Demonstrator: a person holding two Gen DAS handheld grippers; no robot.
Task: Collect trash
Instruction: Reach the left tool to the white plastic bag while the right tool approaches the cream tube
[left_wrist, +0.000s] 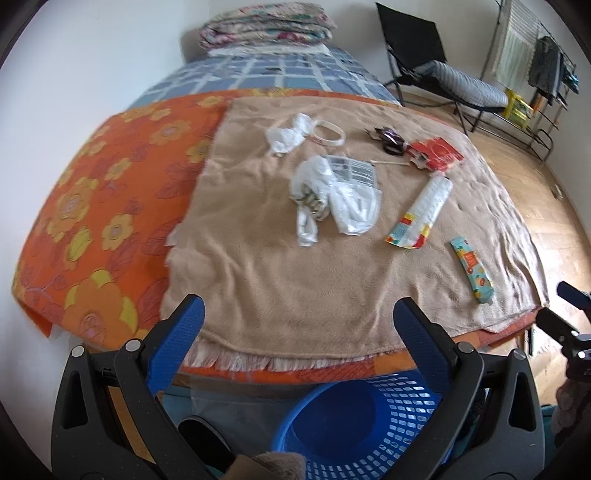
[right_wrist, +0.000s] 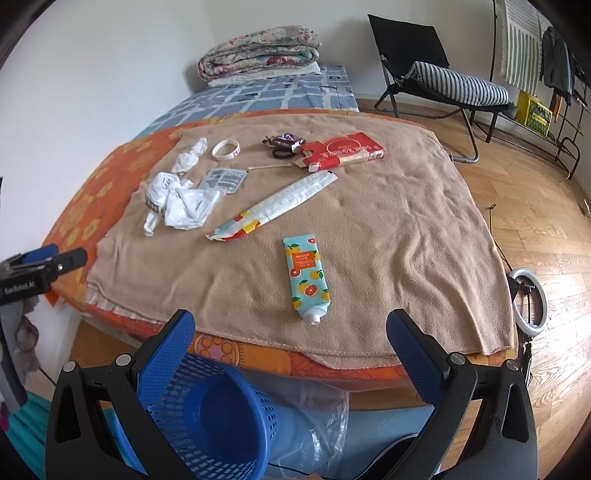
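Trash lies on a tan towel (left_wrist: 280, 280) (right_wrist: 369, 229) on the bed: crumpled white plastic bags (left_wrist: 325, 199) (right_wrist: 177, 201), a long white wrapper (left_wrist: 421, 210) (right_wrist: 273, 205), a fruit-print tube (left_wrist: 472, 267) (right_wrist: 306, 277), a red flattened carton (left_wrist: 436, 151) (right_wrist: 343, 149), a white ring (left_wrist: 328, 133) (right_wrist: 226, 149), a crumpled tissue (left_wrist: 288, 133) (right_wrist: 190, 155) and a dark wrapper (left_wrist: 388, 138) (right_wrist: 282, 142). A blue mesh basket (left_wrist: 362, 421) (right_wrist: 210, 417) stands on the floor below the bed's near edge. My left gripper (left_wrist: 299, 328) and right gripper (right_wrist: 291, 339) are open and empty, above the basket.
Orange flowered bedspread (left_wrist: 99, 206) lies under the towel. Folded quilts (right_wrist: 258, 51) sit at the bed's far end. A black folding chair (right_wrist: 436, 74) and a clothes rack (right_wrist: 535, 55) stand on the wooden floor to the right. A ring light (right_wrist: 530, 299) stands by the bed corner.
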